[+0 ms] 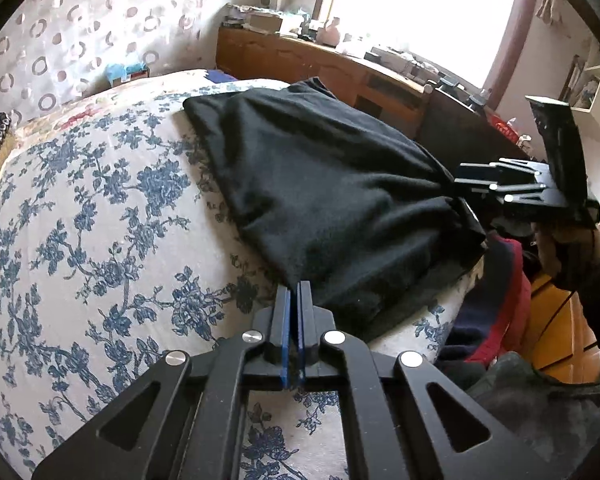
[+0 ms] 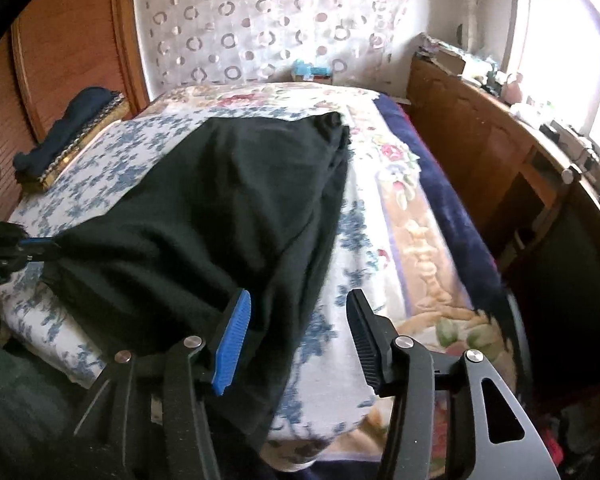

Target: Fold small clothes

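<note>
A black garment [image 1: 324, 184] lies on a bed with a blue-flowered cover [image 1: 92, 216]. My left gripper [image 1: 294, 300] is shut on the garment's near corner, its blue pads pressed together on the cloth. My right gripper [image 1: 466, 184] shows at the right of the left wrist view, at the garment's other near corner. In the right wrist view the garment [image 2: 204, 208] spreads ahead, and my right gripper [image 2: 296, 320] is open, with cloth lying against its left blue pad [image 2: 234, 340]. The left gripper [image 2: 40, 246] shows at the far left, pinching the cloth.
A wooden sideboard [image 1: 320, 64] with clutter stands under the bright window. A pile of red and dark clothes [image 1: 496, 312] sits off the bed's right edge. A dark folded item on a gold-edged cushion [image 2: 72, 136] lies at the bed's far left. A patterned curtain [image 2: 268, 20] hangs behind.
</note>
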`<state>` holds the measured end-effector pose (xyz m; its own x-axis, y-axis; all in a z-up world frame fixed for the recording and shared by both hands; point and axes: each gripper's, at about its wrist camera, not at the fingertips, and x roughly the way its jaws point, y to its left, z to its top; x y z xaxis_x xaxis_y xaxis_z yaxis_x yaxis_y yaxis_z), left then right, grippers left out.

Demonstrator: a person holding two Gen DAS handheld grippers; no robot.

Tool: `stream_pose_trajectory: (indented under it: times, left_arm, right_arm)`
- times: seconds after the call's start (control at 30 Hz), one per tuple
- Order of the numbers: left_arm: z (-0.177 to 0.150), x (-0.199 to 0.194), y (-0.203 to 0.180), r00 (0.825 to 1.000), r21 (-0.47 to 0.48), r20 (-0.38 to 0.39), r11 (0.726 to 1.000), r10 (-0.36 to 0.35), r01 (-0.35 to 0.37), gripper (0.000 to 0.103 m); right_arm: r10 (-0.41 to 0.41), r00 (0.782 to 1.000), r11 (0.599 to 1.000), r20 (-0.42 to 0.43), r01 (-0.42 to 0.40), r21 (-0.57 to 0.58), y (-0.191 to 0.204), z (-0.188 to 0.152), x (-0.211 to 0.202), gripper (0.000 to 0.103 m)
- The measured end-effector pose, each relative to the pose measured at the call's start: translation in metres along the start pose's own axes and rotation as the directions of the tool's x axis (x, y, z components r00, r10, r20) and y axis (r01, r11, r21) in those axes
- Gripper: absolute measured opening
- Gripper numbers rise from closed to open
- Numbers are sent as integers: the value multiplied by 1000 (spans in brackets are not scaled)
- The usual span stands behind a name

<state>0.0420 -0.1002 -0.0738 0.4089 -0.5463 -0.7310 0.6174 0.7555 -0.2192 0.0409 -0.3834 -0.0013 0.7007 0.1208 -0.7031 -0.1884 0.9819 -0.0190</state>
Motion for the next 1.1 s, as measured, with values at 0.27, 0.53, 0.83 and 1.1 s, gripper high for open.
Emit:
stream_pose_trajectory:
  times: [0.27,0.53,0.83,1.1]
  left_arm:
    - [-2,4,0,1000,2,-10,1000,14,-14,3]
    - [-3,10,-1,999,4,-29,1000,31,-31,3]
    - [-3,19,1,998,-18,-58,999,29,-30,6]
    - [-2,19,2,998,-26,-61,1000,-16,14,25]
  right_arm:
    - [15,996,1000,-86,-15,2,5,-14,24,52]
    - [38,990,999,-137,-34,35,-1,-16,33,52]
    - [86,987,995,-132,-91,-36,12,-18,30,29]
    - [118,985,991,-127,-126,-52,4,-17,28,8]
